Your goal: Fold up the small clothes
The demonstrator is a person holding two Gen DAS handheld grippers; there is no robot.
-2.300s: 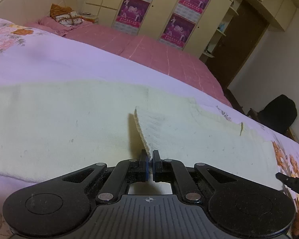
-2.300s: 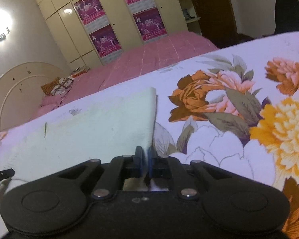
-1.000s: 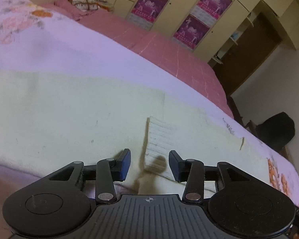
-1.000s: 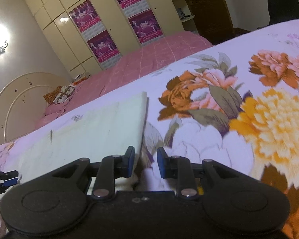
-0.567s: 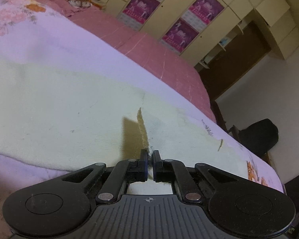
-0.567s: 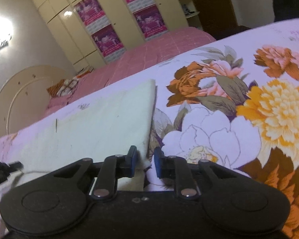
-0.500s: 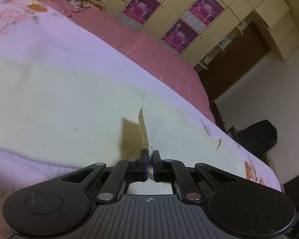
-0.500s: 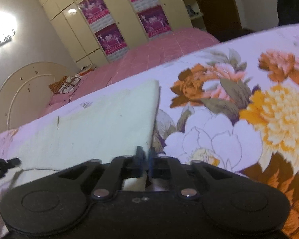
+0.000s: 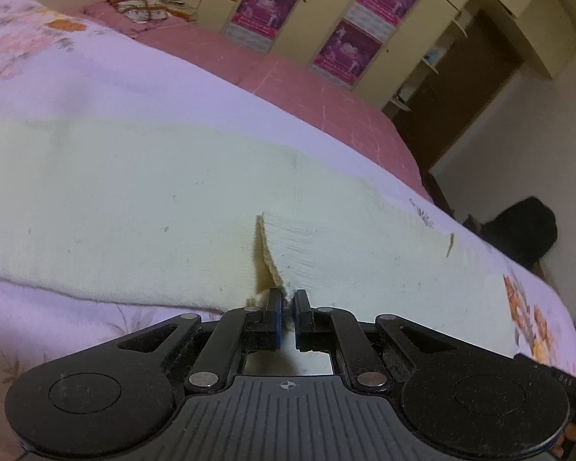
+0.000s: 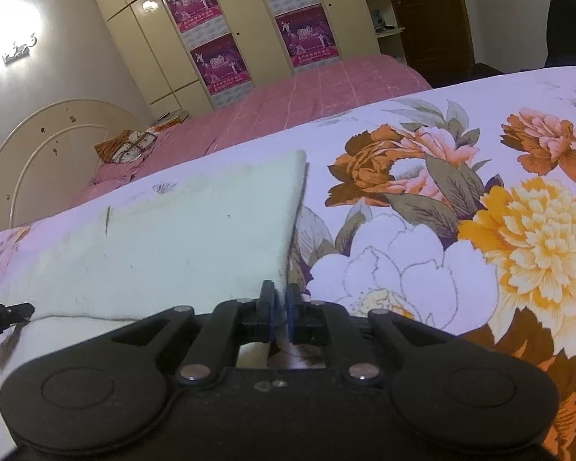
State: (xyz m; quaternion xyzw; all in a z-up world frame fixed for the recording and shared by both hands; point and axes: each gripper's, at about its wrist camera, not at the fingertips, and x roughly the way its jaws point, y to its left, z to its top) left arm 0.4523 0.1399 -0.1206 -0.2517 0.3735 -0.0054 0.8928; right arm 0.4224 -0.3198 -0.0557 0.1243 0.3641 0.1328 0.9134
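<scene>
- The left gripper (image 9: 287,299) has just closed from a wide gap — its pads now pinch the ribbed edge of the pale cream knitted garment (image 9: 134,199).
- The right gripper (image 10: 279,296) likewise has nipped the garment's right-hand edge.
- The garment lies flat on the floral bedsheet (image 10: 460,230); both near corners look secured — ready to lift and fold.

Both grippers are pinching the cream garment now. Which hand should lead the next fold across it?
Probably right. The right gripper is shut on the cream garment at its outer corner, free to carry over. The left gripper pinches a ribbed edge mid-garment, better as the anchor.
</scene>
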